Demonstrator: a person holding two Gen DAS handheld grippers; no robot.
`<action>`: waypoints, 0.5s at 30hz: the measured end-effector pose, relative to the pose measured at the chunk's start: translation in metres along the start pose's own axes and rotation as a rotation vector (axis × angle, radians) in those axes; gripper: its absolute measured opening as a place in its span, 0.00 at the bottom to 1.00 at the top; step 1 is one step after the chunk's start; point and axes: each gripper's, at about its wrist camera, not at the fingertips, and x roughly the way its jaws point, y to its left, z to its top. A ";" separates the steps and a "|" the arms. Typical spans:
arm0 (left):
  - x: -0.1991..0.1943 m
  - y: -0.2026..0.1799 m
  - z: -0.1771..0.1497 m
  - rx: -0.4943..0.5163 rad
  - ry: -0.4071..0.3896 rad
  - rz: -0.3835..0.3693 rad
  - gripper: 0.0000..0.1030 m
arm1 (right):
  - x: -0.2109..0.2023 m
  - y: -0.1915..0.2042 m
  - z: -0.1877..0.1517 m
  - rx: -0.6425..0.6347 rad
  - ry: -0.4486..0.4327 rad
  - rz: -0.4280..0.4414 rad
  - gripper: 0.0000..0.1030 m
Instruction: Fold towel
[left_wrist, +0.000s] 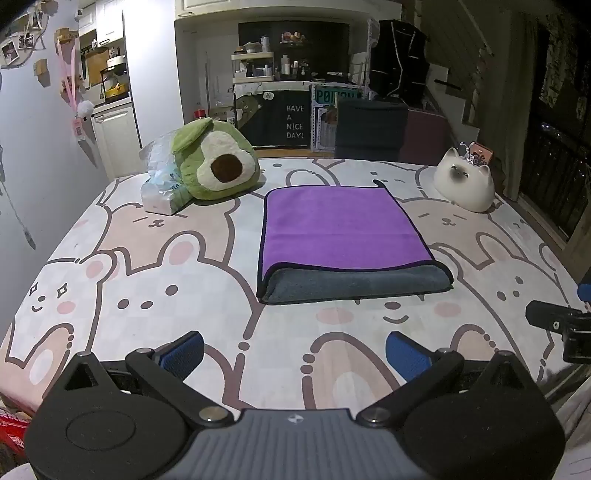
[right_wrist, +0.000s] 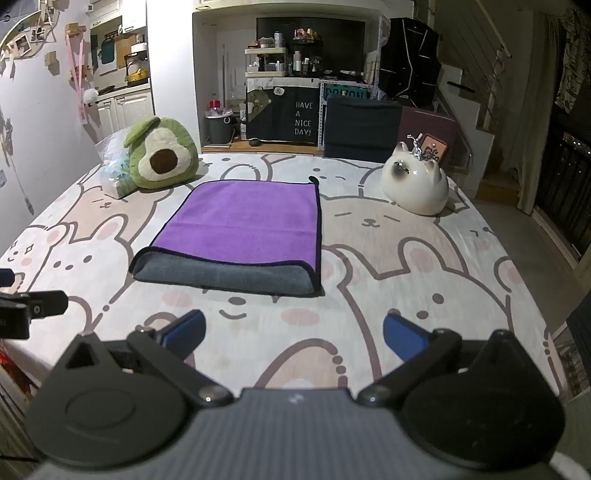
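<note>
A: Lying mid-bed on the bunny sheet (left_wrist: 155, 280), that towel (left_wrist: 340, 218), folded over once: purple face up, grey underside peeking out along the near edge

B: Probably left that way so the loose edges face the grippers, ready for a second fold. Flat, square to both views, touching nothing else

A: Avocado plush (left_wrist: 214, 162) and tissue pack (left_wrist: 160, 184) off at the far left corner, cat figure (left_wrist: 465, 181) far right. Well apart from the cloth, likely pushed aside to keep the middle free

B: And the left gripper (left_wrist: 295, 354)?

A: Hovering low near the bed's front edge, aimed forward, blue pads (left_wrist: 183, 352) spread wide, grasping nothing

B: Same for the right gripper (right_wrist: 293, 332): level beside the other, fingers released, towel ahead and slightly left. Short of the cloth, both of them, so looks like a pause before reaching in
</note>
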 end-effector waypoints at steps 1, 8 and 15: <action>0.000 0.000 0.000 -0.001 0.000 -0.001 1.00 | 0.000 0.000 0.000 -0.002 0.000 -0.002 1.00; 0.000 0.000 0.000 0.004 0.001 0.004 1.00 | 0.000 0.003 0.000 0.000 0.001 -0.002 1.00; 0.000 0.000 0.000 0.005 0.000 0.004 1.00 | 0.000 0.000 0.000 0.003 0.001 0.003 1.00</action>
